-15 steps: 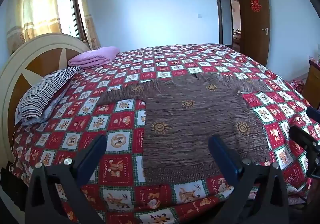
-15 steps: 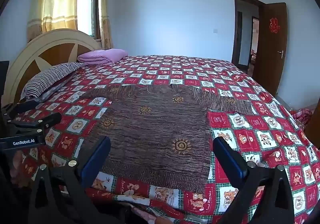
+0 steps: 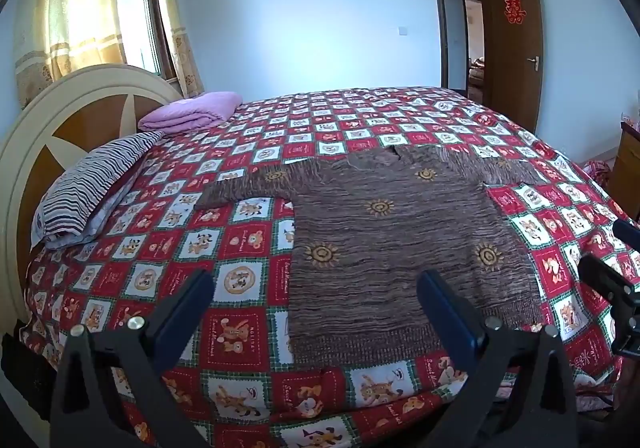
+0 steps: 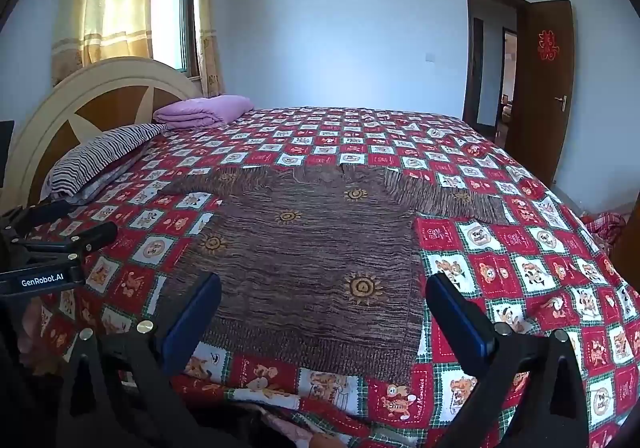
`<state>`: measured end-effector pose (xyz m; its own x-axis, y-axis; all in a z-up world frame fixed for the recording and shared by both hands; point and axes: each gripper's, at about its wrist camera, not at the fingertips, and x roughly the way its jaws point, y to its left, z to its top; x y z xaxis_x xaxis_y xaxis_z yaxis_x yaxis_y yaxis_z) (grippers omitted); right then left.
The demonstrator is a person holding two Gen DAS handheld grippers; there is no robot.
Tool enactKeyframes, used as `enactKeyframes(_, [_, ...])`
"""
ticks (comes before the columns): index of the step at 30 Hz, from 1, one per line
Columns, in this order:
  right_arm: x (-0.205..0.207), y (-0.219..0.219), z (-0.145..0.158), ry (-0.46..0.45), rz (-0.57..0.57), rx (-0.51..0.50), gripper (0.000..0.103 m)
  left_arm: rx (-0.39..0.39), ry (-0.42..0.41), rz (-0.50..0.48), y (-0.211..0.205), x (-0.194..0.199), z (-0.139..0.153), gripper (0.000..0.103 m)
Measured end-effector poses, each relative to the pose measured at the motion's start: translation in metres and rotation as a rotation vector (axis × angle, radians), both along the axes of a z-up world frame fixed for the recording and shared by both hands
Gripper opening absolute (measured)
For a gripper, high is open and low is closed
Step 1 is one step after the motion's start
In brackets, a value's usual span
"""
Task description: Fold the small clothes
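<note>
**Both hand-held grippers wide open over a flat brown sweater**

The left hand-held gripper (image 3: 316, 304) hangs with its two blue-padded fingers spread wide and nothing between them; just ahead of it, reaching past its right finger, lies the hem of the brown knitted sweater with yellow sun motifs (image 3: 400, 232). The right hand-held gripper (image 4: 324, 308) is likewise spread wide and empty, the sweater's hem (image 4: 304, 260) lying directly in front of the gap between its fingers. Neither tool touches the cloth. The sweater lies flat on the bed's red-and-white checked cartoon bedspread (image 3: 240, 280), hem nearest the grippers, both sleeves stretched out sideways, neckline on the far side. Beyond and to the left of the left gripper rests a grey-and-white striped pillow (image 3: 92, 184), then a folded lilac blanket (image 3: 192, 114), both against the round cream-and-brown wooden headboard (image 3: 80, 104). Farthest off, yellow curtains (image 3: 80, 8) hang at the window on the left, and a brown wooden door (image 3: 516, 44) stands open on the right
</note>
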<state>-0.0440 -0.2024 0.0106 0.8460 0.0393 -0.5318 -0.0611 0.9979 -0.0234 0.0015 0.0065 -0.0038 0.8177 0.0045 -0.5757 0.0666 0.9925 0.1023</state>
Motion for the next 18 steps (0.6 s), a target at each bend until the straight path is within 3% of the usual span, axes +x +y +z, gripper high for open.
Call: enactKeyframes(18, [-0.0004,-0.0007,0.0001,0.01,-0.005,0.012,0.102,-0.006,0.003,0.0,0.0028,-0.0003,-0.0014,0.103])
